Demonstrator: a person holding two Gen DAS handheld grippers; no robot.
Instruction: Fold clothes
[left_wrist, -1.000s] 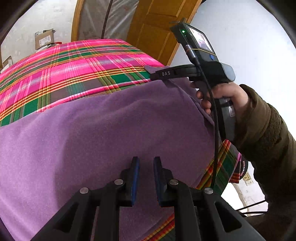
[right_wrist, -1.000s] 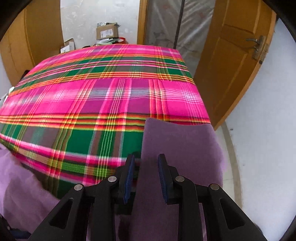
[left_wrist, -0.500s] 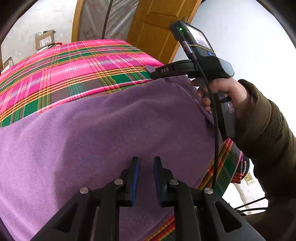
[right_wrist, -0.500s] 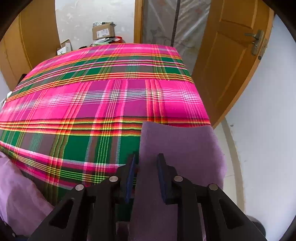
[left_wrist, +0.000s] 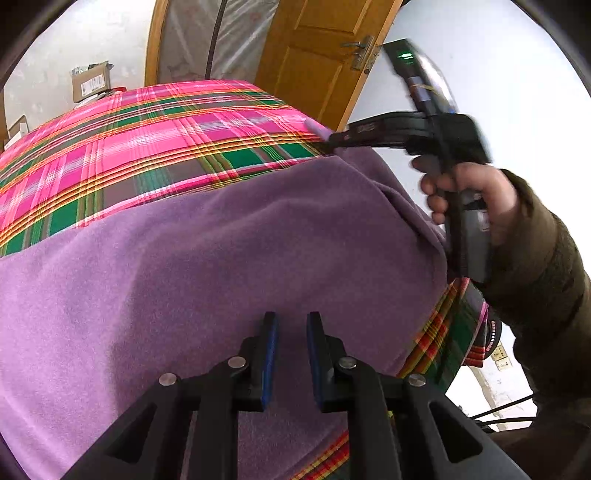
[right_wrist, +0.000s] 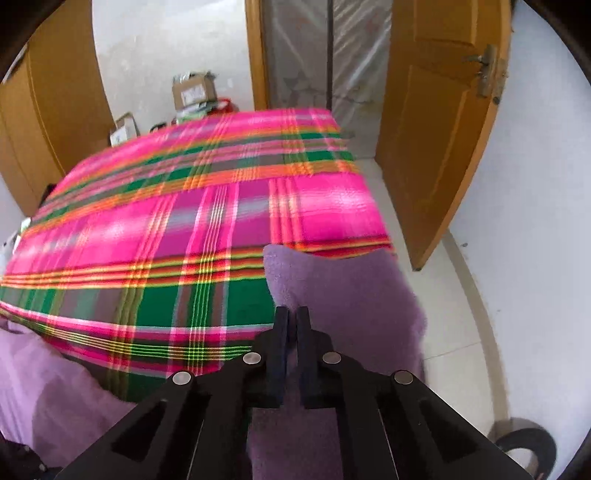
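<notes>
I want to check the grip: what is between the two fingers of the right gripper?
In the right wrist view, a fold of the purple cloth sits between the fingers of the right gripper, which has just closed on it.

Bright, even daylight fills both fisheye views, whose dark rounded corners bend straight lines. Motion blur smears the pink and green plaid bedcover (right_wrist: 192, 229) in the right view and the black handheld gripper (left_wrist: 332, 138) in the left.

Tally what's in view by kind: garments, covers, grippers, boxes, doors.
Purple garment: 1
Plaid cover: 1
Grippers: 2, left gripper, right gripper
Cardboard boxes: 2, and
Wooden doors: 2, and
Total: 8
</notes>
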